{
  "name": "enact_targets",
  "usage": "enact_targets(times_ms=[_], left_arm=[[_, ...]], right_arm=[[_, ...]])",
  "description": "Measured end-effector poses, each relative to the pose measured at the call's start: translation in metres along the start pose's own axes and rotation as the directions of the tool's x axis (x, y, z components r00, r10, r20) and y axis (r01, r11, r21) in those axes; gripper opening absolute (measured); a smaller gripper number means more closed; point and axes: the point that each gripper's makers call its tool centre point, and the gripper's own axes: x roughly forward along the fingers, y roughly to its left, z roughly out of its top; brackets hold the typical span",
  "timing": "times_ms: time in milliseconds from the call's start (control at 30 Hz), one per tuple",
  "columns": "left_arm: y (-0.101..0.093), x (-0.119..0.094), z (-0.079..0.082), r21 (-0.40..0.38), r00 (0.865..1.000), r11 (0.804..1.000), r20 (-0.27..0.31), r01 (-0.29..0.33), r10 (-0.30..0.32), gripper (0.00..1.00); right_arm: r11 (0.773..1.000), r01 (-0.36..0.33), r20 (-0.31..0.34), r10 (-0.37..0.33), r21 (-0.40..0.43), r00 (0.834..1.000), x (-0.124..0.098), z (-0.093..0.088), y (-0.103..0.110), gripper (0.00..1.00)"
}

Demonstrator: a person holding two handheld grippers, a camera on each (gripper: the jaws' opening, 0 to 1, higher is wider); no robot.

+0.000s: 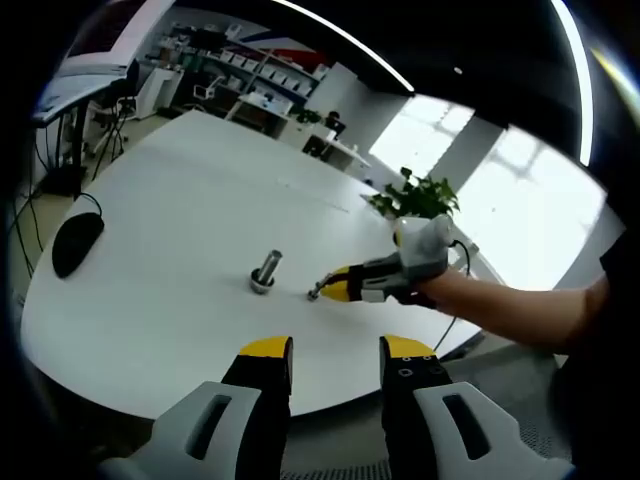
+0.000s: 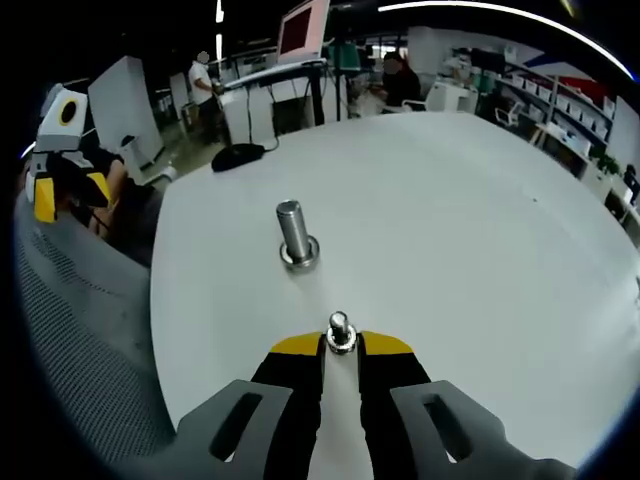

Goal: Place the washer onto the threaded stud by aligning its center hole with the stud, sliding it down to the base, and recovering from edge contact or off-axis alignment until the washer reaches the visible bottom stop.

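Observation:
A short steel threaded stud (image 1: 267,268) (image 2: 294,232) stands upright on its round base near the middle of the white table (image 1: 180,200) (image 2: 470,230). My right gripper (image 2: 341,345) (image 1: 322,290) is shut on a small metal washer (image 2: 341,328) (image 1: 313,294), held low over the table just short of the stud and a little to its side. The washer is clear of the stud. My left gripper (image 1: 335,352) (image 2: 70,190) hangs off the table's near edge with its jaws open and nothing between them.
A black computer mouse (image 1: 75,243) (image 2: 236,155) lies near the table's edge. A potted plant (image 1: 415,197) stands at the far side. A grey mesh chair (image 2: 70,330) sits beside the table. People and desks with a monitor (image 2: 303,28) fill the background.

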Motion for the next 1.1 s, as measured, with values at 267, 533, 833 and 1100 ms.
enact_targets(times_ms=[267, 533, 833, 1100], left_arm=[[0.001, 0.000, 0.000, -0.002, 1.000, 1.000, 0.002, -0.001, 0.001, 0.32], [0.000, 0.000, 0.000, -0.001, 1.000, 1.000, -0.001, -0.001, 0.001, 0.32], [0.000, 0.000, 0.000, 0.000, 1.000, 1.000, -0.003, -0.001, 0.001, 0.32], [0.000, 0.000, -0.001, 0.004, 1.000, 1.000, -0.004, 0.001, -0.001, 0.32]], right_arm=[[1.000, -0.003, -0.030, 0.003, -0.005, 1.000, 0.005, -0.009, 0.000, 0.14], [0.998, -0.035, -0.063, 0.033, -0.045, 0.997, 0.009, -0.016, 0.004, 0.16], [1.000, -0.019, -0.055, 0.019, -0.009, 0.998, 0.000, -0.017, -0.003, 0.25], [0.998, 0.028, -0.027, -0.027, 0.056, 0.999, -0.013, -0.017, -0.022, 0.29]])
